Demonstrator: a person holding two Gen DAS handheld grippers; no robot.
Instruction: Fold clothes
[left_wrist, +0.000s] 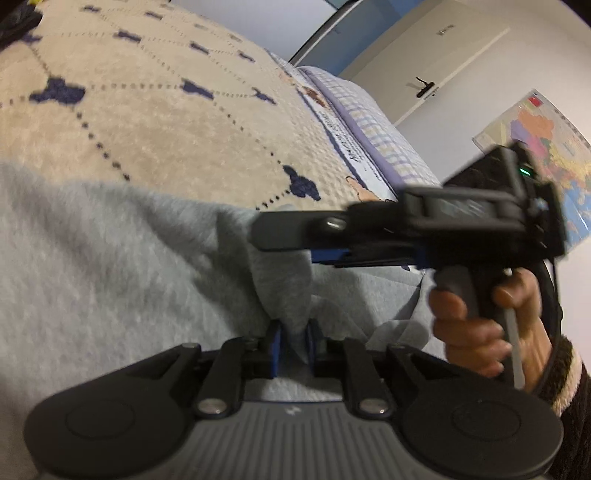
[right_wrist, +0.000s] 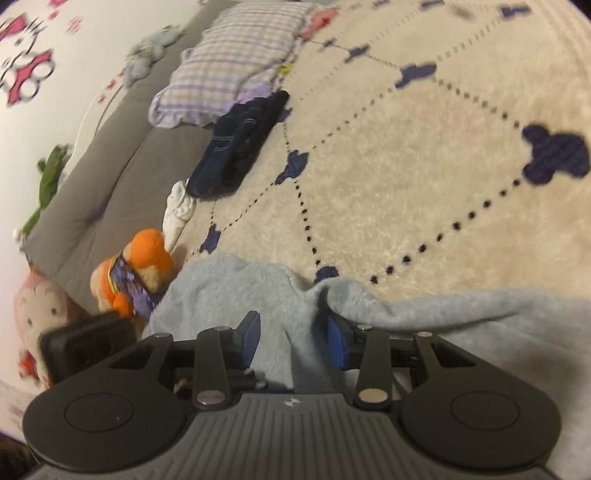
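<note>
Pale grey-blue fleecy garment: lies on cream plush bedspread with navy blotches and dotted lines. No legible writing. Left tool: blue pads pressed together, pinching a fold of the garment. Right tool: pads partly spread, fleece bunched between them; firm grip cannot be told. Folded dark denim jeans well apart, beside checked pillow
</note>
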